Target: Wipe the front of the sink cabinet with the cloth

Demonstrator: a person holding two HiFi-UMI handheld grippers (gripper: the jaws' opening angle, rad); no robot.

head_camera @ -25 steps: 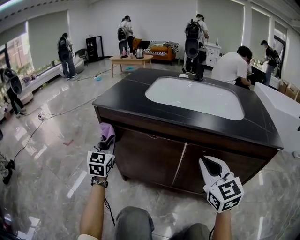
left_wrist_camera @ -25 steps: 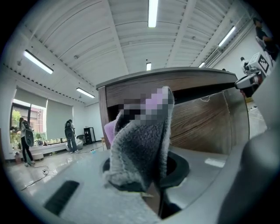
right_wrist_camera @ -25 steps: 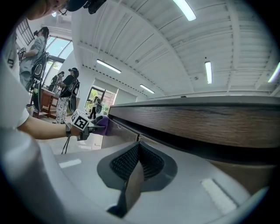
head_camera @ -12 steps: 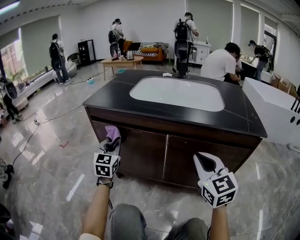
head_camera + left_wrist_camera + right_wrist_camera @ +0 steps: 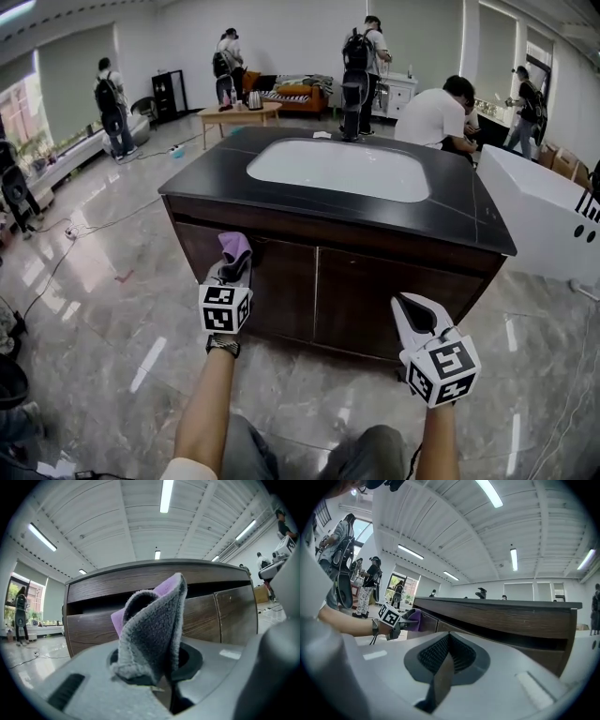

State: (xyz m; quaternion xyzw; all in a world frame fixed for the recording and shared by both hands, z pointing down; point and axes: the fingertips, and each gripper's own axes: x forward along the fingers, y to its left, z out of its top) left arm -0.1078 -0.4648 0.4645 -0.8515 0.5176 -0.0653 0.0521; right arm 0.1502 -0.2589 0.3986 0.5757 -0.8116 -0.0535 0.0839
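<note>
The left gripper (image 5: 157, 674) had its 2 jaws clamped on the cloth (image 5: 152, 630). The cloth stood up out of them as a folded tuft, gray on the near face with a purple face showing behind.

Past the tuft, the brown wooden front of the sink cabinet (image 5: 225, 613) filled the left gripper view, with a dark recess running under its top edge. In the head view the cloth pointed at the upper part of the cabinet's left door, close to the cabinet's left corner. Whether it touched the wood could not be told.

The right gripper (image 5: 443, 660) had its 2 jaws pressed together with nothing between them, leaving only a thin seam between the ribbed pads (image 5: 459, 656). It was held low in front of the cabinet's right door, apart from the wood, with its tip aimed at the front. Its own view showed the left gripper and the purple of the cloth at the cabinet's far left end.

On top of the cabinet lay a black countertop (image 5: 469, 220) with a white basin (image 5: 337, 169) set into it. A glossy tiled floor (image 5: 94, 309) spread around the cabinet. Several people stood beyond its far side, and 1 in a white shirt bent near its far right corner.
</note>
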